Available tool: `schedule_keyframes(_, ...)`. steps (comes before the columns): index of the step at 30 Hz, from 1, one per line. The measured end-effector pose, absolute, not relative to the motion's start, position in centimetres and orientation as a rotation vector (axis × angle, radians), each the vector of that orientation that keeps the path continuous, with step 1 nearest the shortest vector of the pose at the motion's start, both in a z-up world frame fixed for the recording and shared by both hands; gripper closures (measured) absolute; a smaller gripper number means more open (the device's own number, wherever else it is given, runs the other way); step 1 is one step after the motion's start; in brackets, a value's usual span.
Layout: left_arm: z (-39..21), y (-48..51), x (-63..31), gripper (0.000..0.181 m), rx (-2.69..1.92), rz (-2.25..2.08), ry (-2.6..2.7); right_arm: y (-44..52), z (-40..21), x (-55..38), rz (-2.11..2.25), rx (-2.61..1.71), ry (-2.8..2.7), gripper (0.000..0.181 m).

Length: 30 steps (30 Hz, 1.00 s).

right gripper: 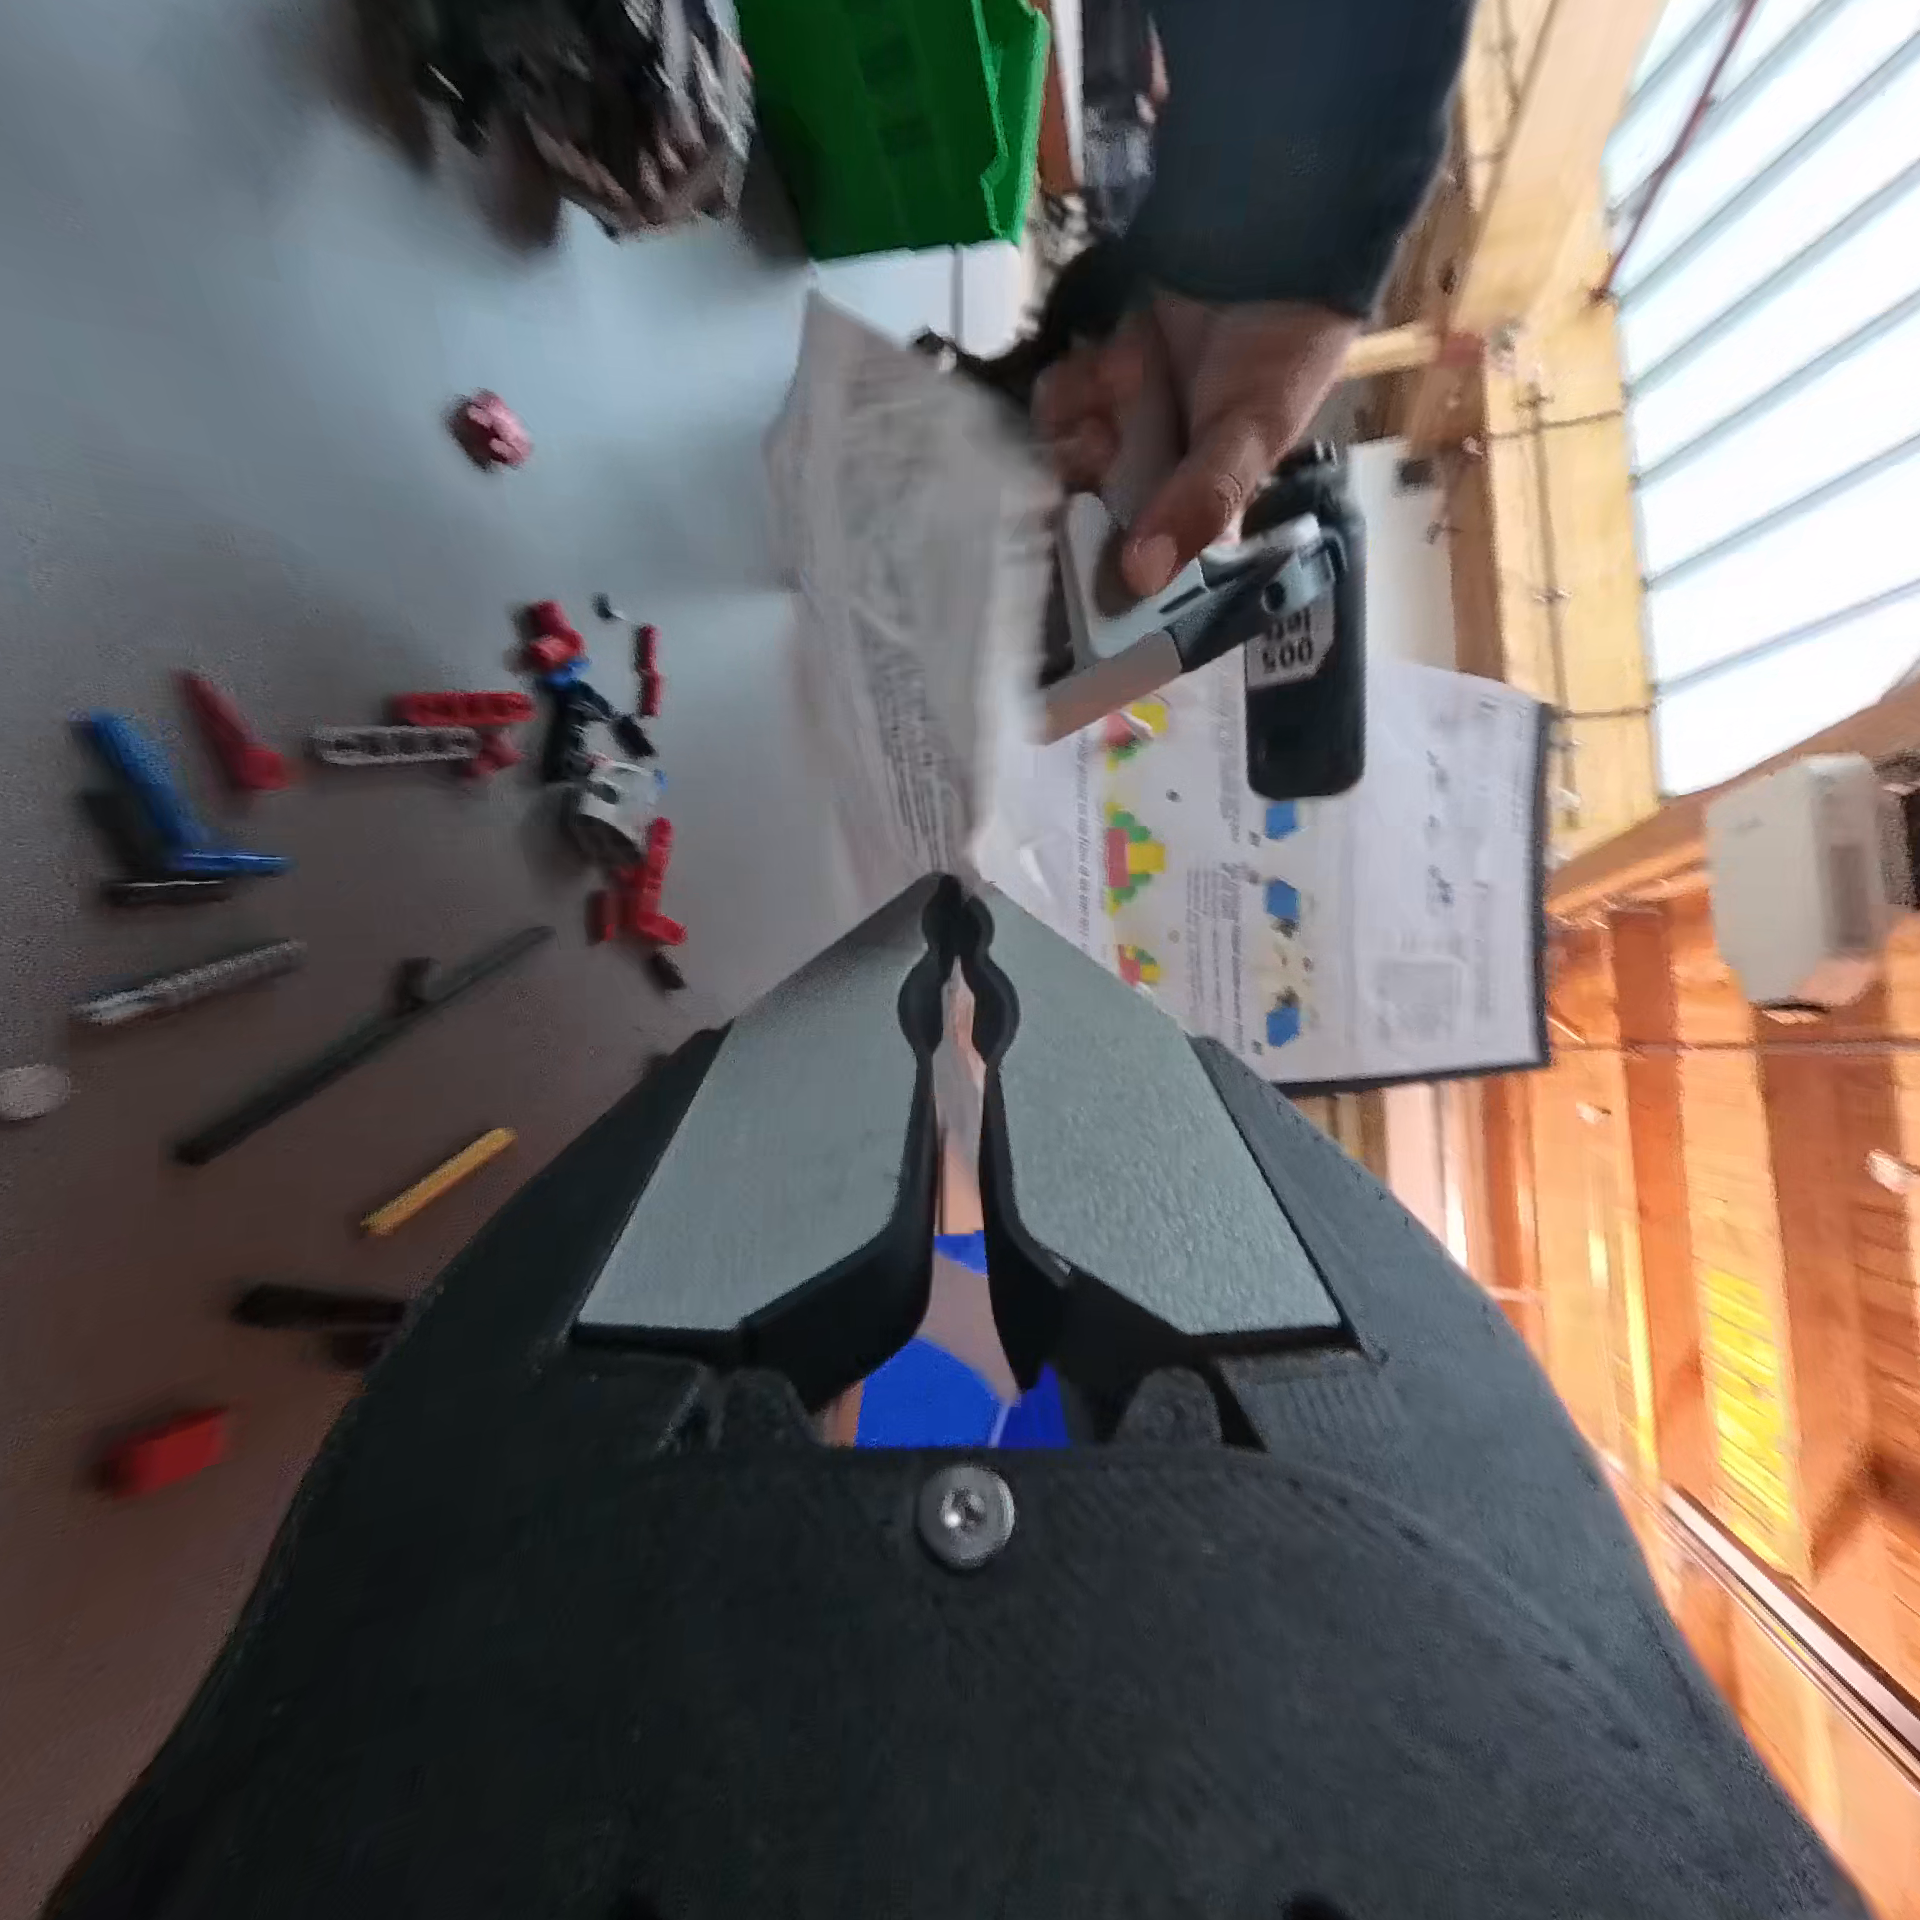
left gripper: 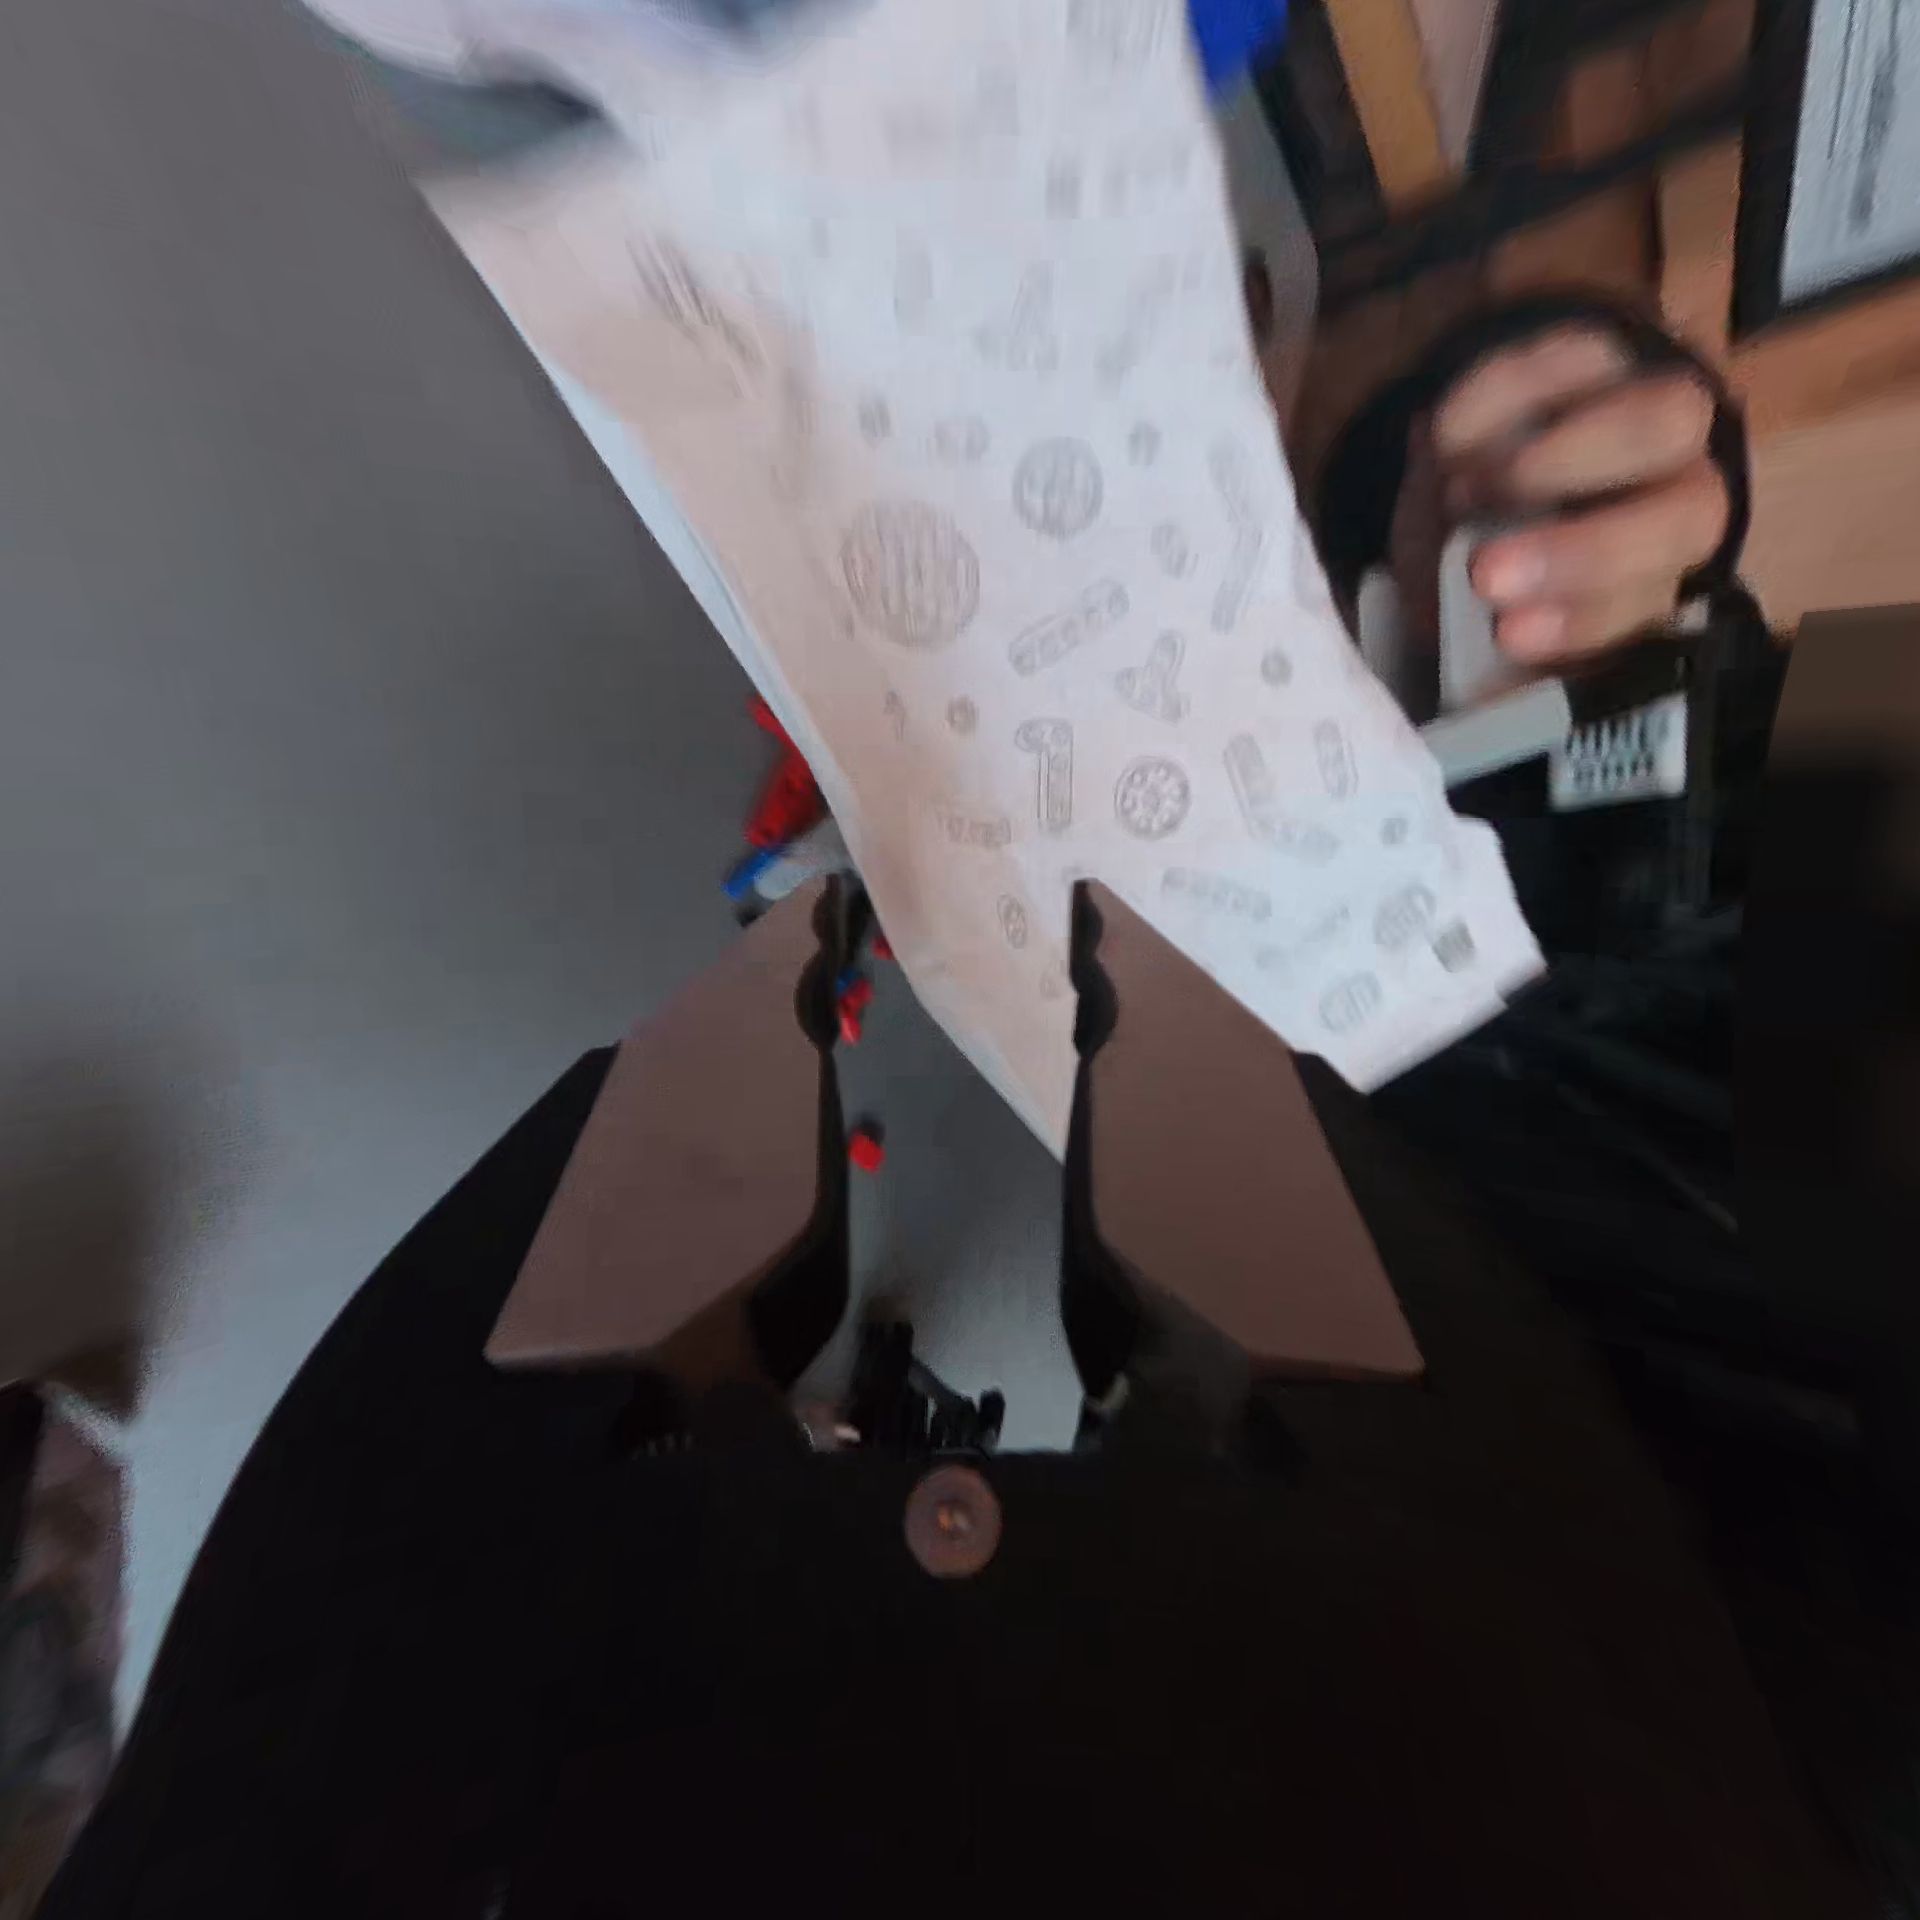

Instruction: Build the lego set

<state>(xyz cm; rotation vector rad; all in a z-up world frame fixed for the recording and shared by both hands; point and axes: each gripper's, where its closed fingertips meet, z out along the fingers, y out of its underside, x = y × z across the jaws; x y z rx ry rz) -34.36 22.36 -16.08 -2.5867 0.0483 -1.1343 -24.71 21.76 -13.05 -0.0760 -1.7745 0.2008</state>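
My left gripper (left gripper: 956,904) is open. A white instruction booklet page (left gripper: 1039,540), printed with grey part drawings, hangs just beyond its fingertips, and neither pad presses on it. My right gripper (right gripper: 956,914) is shut on the edge of this page (right gripper: 894,623), and a strip of paper shows between its pads. Loose Lego pieces lie on the grey table (right gripper: 260,416). They include red beams (right gripper: 468,709), a blue piece (right gripper: 156,790), a long dark axle (right gripper: 364,1039) and a small part-built assembly (right gripper: 613,800). Red pieces (left gripper: 781,790) also show left of the page.
A hand (right gripper: 1205,436) holds the left gripper above the booklet. A second sheet with coloured pictures (right gripper: 1351,883) lies to the right. A green bin (right gripper: 894,114) stands at the far end. A yellow rod (right gripper: 436,1179) and a red brick (right gripper: 166,1444) lie near me. The tips of one gripper are about 11 centimetres away from the tips of the other. The long dark axle (right gripper: 364,1039) lies around 12 centimetres away from my right fingertips. Between my right fingertips and the blue piece (right gripper: 156,790) there is roughly 15 centimetres.
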Motion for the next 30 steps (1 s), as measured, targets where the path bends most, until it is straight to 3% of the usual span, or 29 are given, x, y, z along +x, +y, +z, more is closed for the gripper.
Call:
schedule_keyframes(2,-14.8,23.8,-36.7,0.113,-2.562,-0.902,-0.084,23.3,-12.2,-26.4,0.111,-0.128,-1.703,0.181)
schedule_keyframes(4,-13.1,23.6,-36.4,0.096,-2.558,-0.738,-0.052,25.1,-12.3,-28.2,0.022,-0.217,-1.694,0.181)
schedule_keyframes(8,-10.5,23.4,-32.0,0.09,-2.528,-0.546,0.155,26.4,-13.2,-31.6,-0.064,-0.268,-1.692,0.181)
schedule_keyframes(13,-12.8,23.9,-32.0,0.093,-2.636,-0.317,0.227,25.9,-14.4,-34.5,-0.098,-0.28,-1.718,0.181)
schedule_keyframes(18,-15.3,23.6,-33.7,0.127,-2.641,-0.192,0.287,25.7,-15.4,-35.1,-0.138,-0.23,-1.759,0.181)
schedule_keyframes(22,-15.3,24.2,-34.3,0.125,-2.557,-0.337,0.125,25.5,-16.8,-35.3,-0.216,-0.143,-1.765,0.181)
schedule_keyframes(27,-17.4,24.3,-36.3,0.181,-2.53,-0.239,0.065,24.1,-17.4,-35.5,-0.164,-0.135,-1.762,0.181)
schedule_keyframes(30,-18.1,24.1,-36.1,0.181,-2.522,-0.273,0.044,24.3,-17.7,-35.9,-0.154,-0.17,-1.776,0.181)
